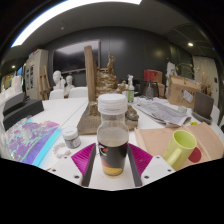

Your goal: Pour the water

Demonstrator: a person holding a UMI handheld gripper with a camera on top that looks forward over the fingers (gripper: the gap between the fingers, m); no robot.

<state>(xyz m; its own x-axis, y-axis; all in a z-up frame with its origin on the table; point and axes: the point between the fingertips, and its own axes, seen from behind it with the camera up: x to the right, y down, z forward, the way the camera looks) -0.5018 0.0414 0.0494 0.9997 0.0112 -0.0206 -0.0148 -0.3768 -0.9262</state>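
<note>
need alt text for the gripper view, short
A clear bottle with a white cap and a little amber liquid at its bottom stands between the gripper's pink-padded jaws on a white table. A green cup lies tipped to its right, a small white-lidded jar to its left.

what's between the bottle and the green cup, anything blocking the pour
Nothing visible stands in the way. The clear plastic bottle with a white cap and dark liquid stands between the fingers, upright on the white table. The light green cup sits to its right, with only bare brown mat between them.
</note>
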